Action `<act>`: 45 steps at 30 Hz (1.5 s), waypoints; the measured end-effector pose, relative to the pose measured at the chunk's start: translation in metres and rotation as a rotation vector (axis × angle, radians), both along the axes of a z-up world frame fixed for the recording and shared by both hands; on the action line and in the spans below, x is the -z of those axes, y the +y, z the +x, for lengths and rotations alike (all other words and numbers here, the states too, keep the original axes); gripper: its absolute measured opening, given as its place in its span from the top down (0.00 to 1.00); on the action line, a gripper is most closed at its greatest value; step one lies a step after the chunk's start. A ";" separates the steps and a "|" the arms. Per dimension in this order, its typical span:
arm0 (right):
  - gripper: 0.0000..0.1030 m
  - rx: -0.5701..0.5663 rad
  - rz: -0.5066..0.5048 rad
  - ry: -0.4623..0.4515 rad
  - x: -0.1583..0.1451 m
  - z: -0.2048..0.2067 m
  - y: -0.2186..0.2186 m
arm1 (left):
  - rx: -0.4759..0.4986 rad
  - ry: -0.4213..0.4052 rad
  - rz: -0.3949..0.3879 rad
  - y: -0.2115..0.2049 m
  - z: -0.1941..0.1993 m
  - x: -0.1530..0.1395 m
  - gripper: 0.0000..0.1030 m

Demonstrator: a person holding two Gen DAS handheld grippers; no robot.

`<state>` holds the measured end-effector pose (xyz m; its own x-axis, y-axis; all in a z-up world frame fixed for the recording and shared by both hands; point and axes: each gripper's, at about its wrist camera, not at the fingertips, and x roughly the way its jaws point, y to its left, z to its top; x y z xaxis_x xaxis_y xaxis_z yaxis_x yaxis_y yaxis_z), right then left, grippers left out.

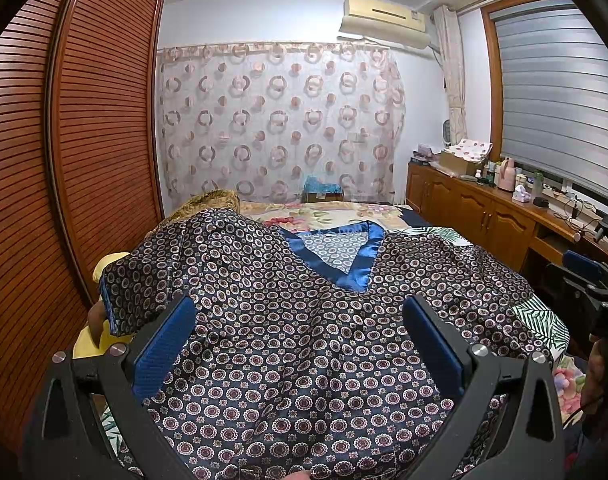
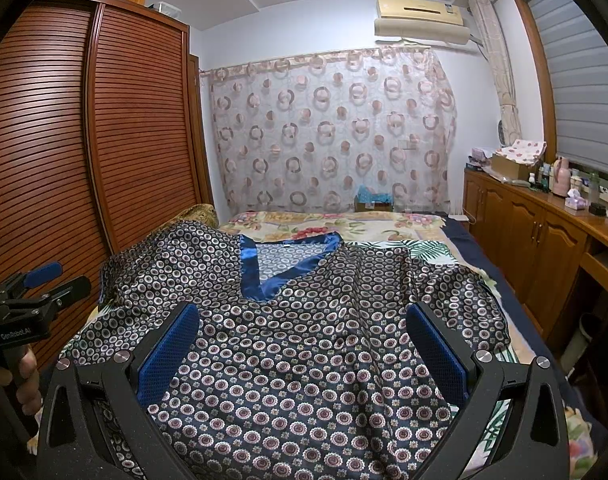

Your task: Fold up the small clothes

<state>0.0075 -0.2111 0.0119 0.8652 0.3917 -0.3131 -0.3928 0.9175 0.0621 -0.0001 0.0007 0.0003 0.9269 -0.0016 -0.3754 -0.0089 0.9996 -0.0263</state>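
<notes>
Top lies spread on bed, collar away, long axis running straight ahead from both grippers. Left gripper and right gripper hover over the near hem side by side, jaws spread wide, holding nothing; neither looks nearer.

Even, cool indoor light, soft shadows, sharp focus throughout; strong fisheye bending of the wardrobe with dark vignetted corners.

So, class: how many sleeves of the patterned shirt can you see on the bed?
2. One sleeve lies on the wardrobe side, the other sleeve toward the cabinets, both spread out from the shirt. Neither is folded in yet.
</notes>
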 end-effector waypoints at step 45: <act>0.00 0.011 0.008 0.001 0.000 -0.001 0.001 | 0.005 -0.011 -0.004 -0.001 -0.004 -0.006 0.00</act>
<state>0.0065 -0.2096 0.0120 0.8695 0.3842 -0.3105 -0.3823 0.9214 0.0698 -0.0039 -0.0007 0.0067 0.9310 -0.0075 -0.3648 -0.0038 0.9995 -0.0302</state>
